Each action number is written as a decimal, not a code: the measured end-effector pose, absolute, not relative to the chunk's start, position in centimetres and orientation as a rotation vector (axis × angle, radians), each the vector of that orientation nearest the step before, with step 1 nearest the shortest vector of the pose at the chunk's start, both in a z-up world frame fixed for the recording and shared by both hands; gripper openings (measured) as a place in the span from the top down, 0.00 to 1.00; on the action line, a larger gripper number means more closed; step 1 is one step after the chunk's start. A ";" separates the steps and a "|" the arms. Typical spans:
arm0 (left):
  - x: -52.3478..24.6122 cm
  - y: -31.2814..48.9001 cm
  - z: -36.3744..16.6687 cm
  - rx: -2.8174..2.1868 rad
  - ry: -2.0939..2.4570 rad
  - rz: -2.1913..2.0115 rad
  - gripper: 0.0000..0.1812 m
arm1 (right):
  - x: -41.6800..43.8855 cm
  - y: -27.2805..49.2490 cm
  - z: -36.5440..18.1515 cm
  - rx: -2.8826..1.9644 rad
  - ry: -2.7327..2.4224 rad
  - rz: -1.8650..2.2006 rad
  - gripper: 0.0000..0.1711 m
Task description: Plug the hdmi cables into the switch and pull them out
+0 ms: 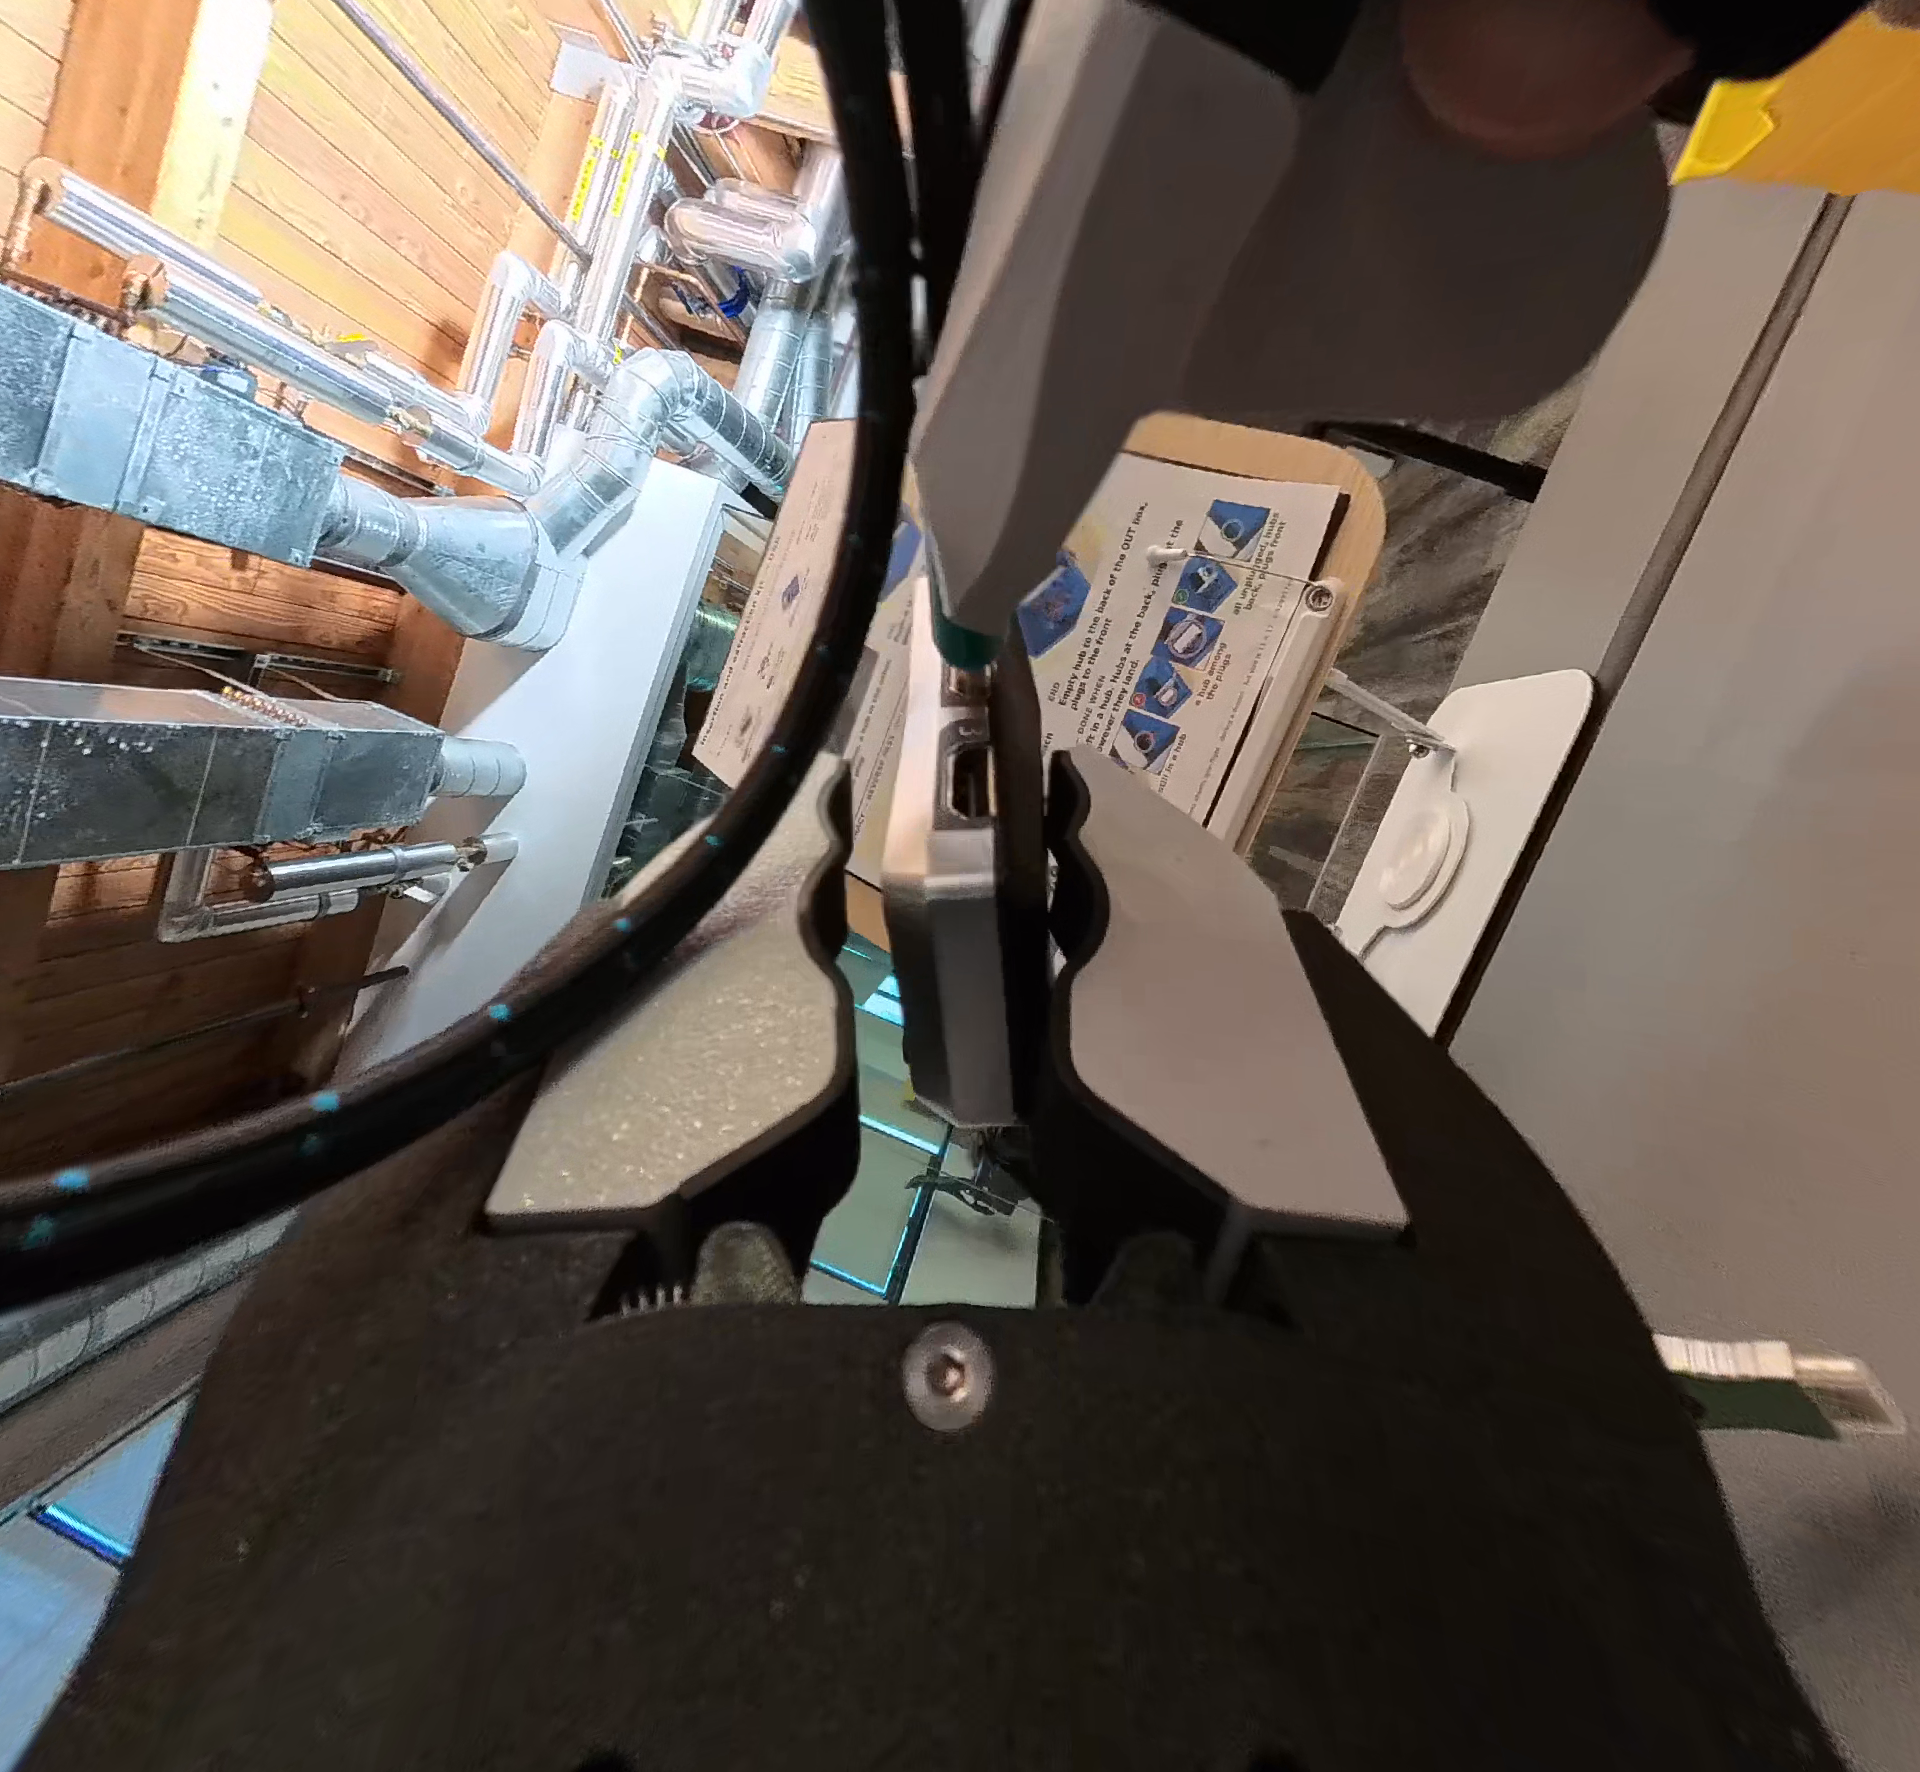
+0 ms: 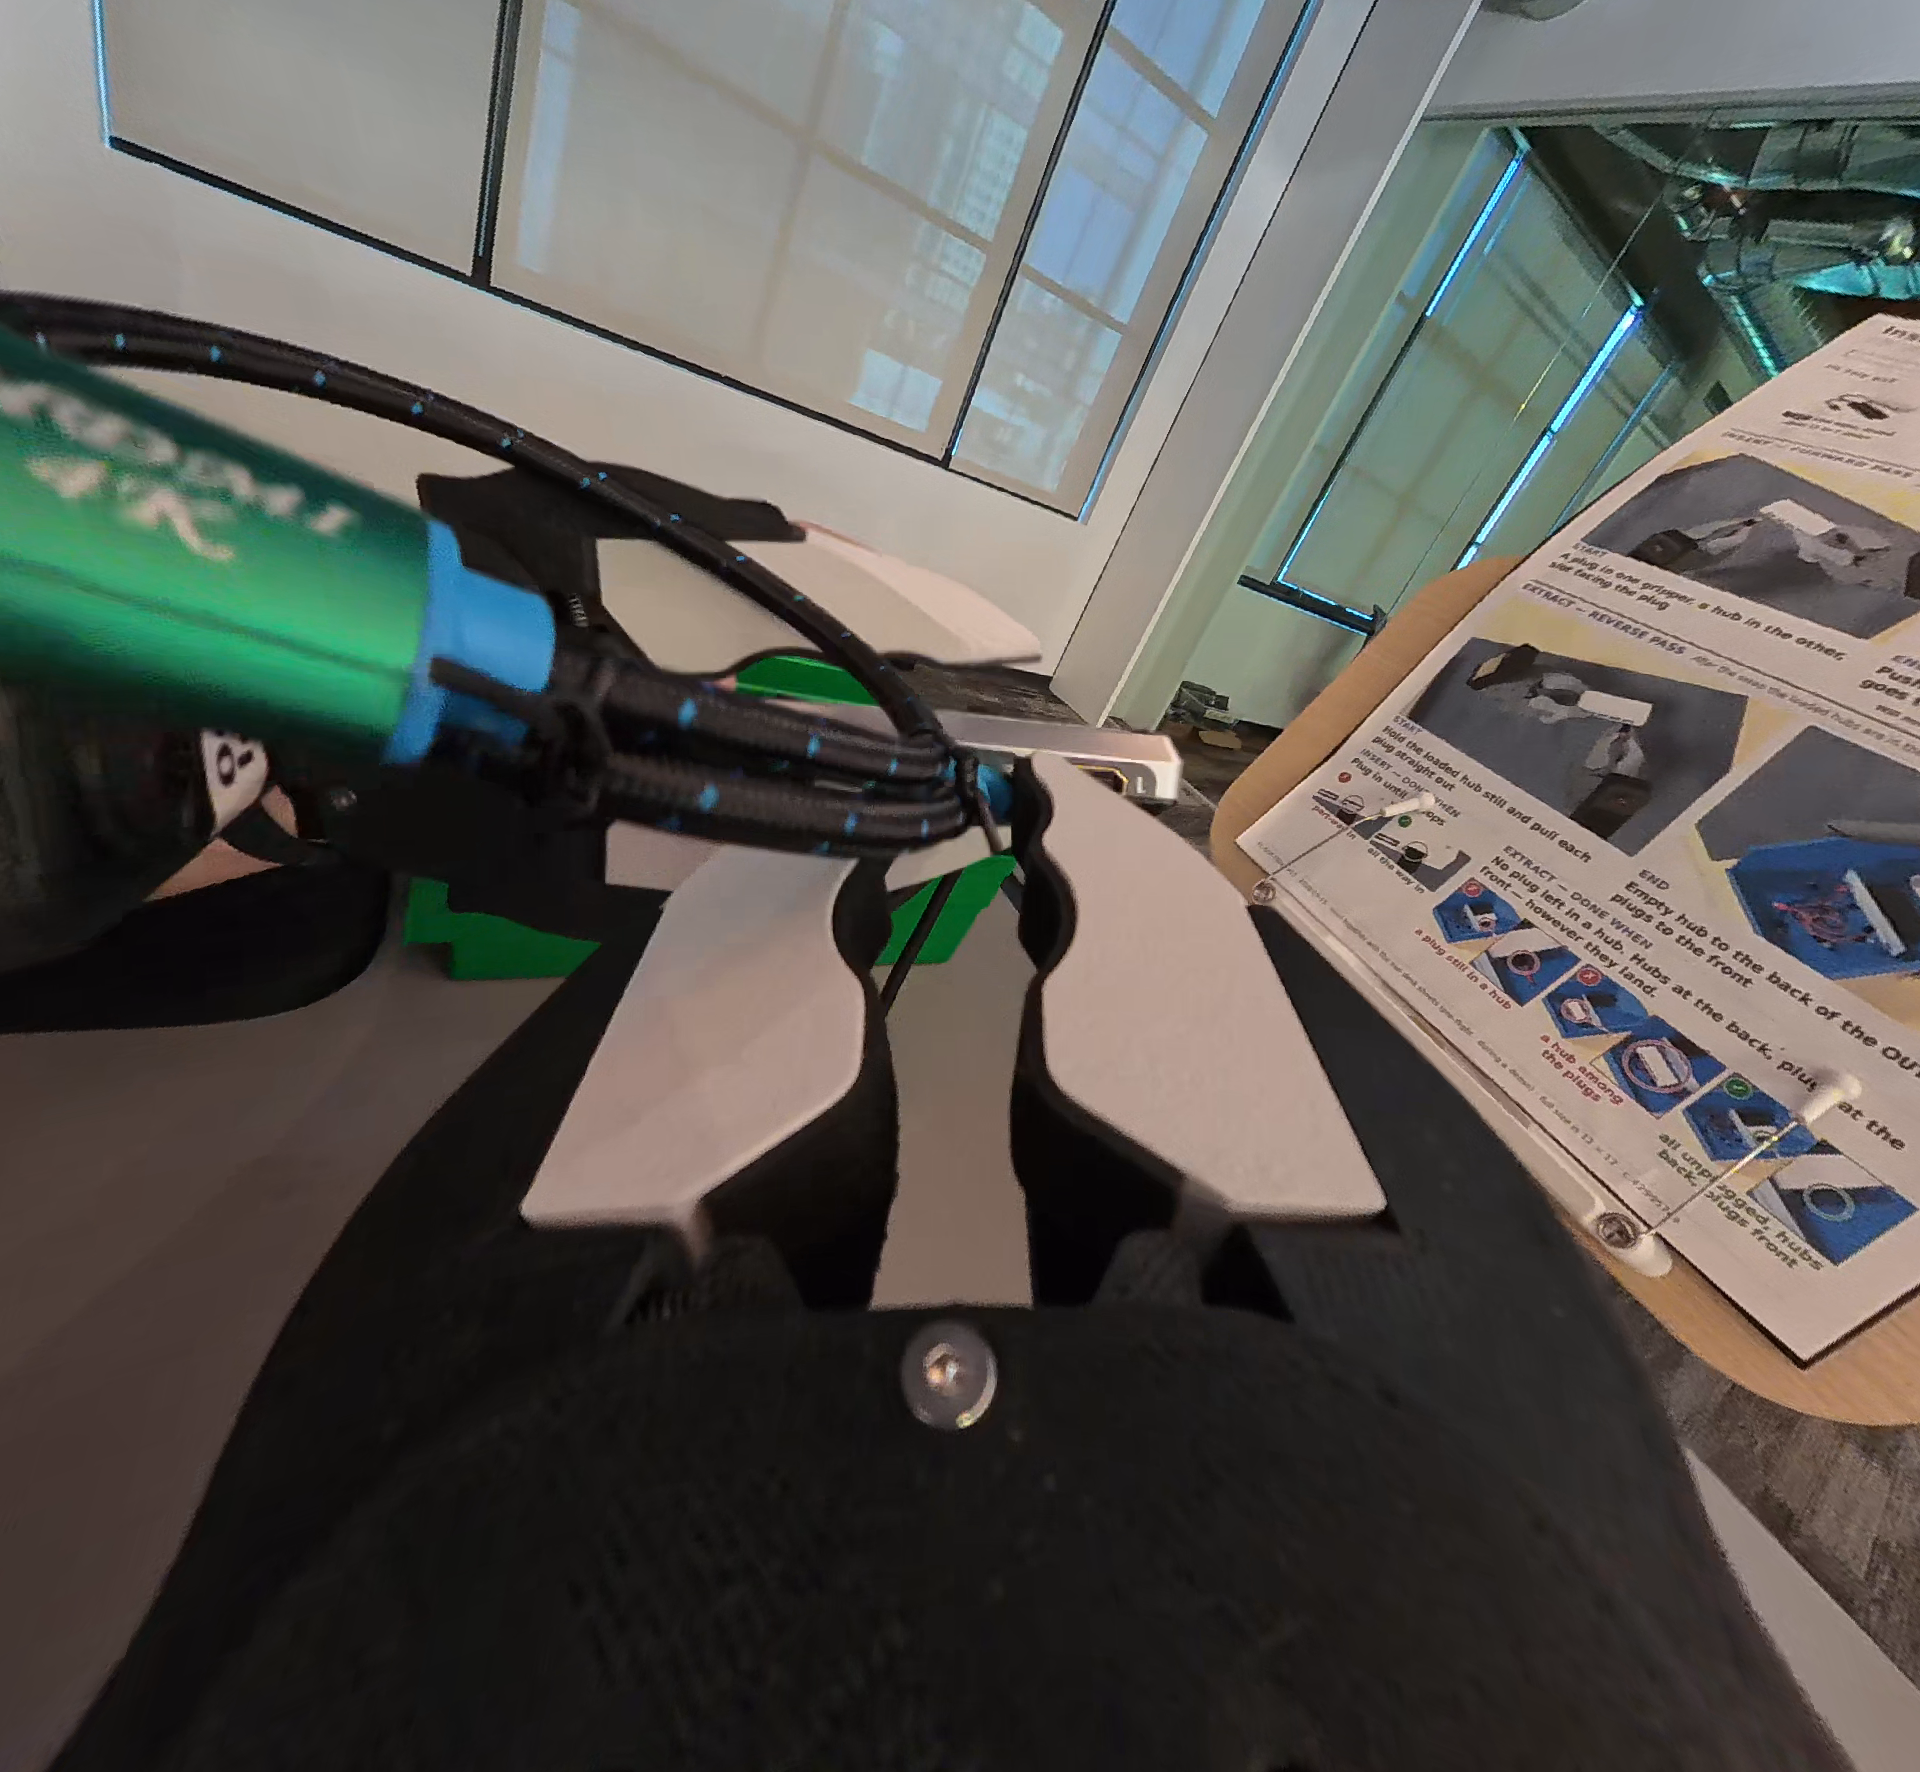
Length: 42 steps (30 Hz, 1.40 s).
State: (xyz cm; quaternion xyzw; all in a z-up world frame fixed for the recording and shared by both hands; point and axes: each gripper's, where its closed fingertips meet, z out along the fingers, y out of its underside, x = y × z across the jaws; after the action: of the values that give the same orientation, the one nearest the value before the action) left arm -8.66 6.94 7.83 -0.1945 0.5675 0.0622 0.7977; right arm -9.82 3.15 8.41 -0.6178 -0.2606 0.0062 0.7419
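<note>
Left tongs [image 1: 940, 891] tilted upward, clamping the switch [image 1: 951, 943]; right tongs [image 2: 951, 849] narrowly parted around a cable [image 2: 727, 787]

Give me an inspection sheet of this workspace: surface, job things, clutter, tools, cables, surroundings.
Surface: grey tabletop.
Job's things: silver switch, one empty port showing; green plug at its port edge.
Clutter: instruction sheet on a wooden board.
Grippers: left tool shut on the switch; right tool seemingly shut on the green plug.
Cables: black braided cable, looped and tied; second plug loose.
Surroundings: windows, metal ducts.
</note>
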 end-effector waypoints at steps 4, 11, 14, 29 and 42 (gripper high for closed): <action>-8.5 6.7 7.4 -0.383 1.230 0.147 0.87 | -10.0 2.9 8.5 -1.333 -0.592 0.012 0.88; -8.9 6.6 7.8 -0.401 1.216 0.114 0.88 | -10.1 2.8 8.6 -1.340 -0.599 0.080 0.87; -9.1 6.9 8.2 -0.410 1.202 0.125 0.88 | -10.3 2.7 9.1 -1.353 -0.578 0.102 0.87; -9.4 6.7 8.2 -0.457 1.225 0.070 0.88 | -10.0 1.9 9.8 -1.401 -0.532 0.249 0.89; -9.3 5.4 8.1 -0.466 1.262 -0.017 0.88 | -10.1 1.0 9.9 -1.444 -0.562 0.372 0.88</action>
State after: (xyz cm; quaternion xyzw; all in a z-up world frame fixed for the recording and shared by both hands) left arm -9.34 5.41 8.05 -0.2156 0.5844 -0.0077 0.7823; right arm -10.10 1.04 9.86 -0.6481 -0.2524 0.1671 0.6989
